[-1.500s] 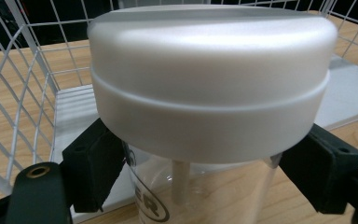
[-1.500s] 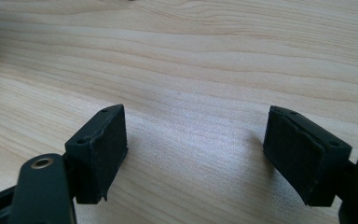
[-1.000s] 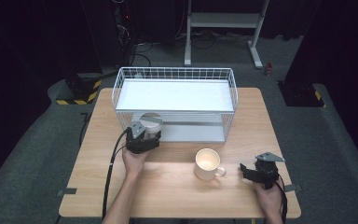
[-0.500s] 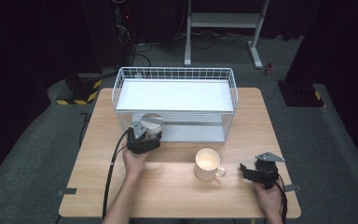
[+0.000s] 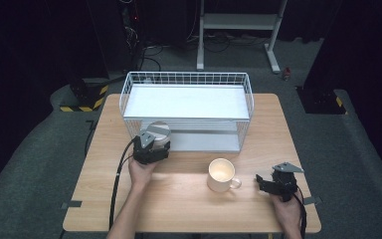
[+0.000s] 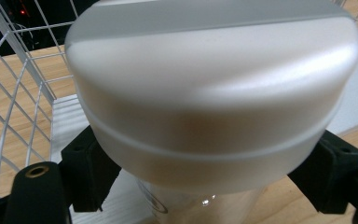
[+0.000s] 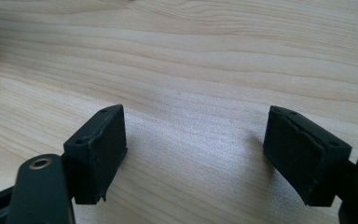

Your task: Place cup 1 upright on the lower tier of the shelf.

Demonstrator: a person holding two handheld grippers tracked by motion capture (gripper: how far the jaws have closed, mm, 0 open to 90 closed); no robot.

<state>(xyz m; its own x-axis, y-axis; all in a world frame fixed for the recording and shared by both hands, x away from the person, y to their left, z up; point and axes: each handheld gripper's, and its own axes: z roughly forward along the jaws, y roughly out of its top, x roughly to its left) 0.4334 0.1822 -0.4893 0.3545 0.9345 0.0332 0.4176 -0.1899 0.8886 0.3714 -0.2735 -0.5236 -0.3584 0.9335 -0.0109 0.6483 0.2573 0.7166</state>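
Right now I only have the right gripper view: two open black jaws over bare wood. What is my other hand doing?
Observer: The left gripper is clamped on a glass jar with a frosted lid, right at the front of the white wire basket.
Operator: Which part of the jar do the pads grip?
Observer: In the left gripper view they press on the sides of the lid, near its lower rim.
Operator: Anything close to my right gripper?
Observer: A cream mug stands on the table just to the left of the right gripper, handle turned toward it, not touching.
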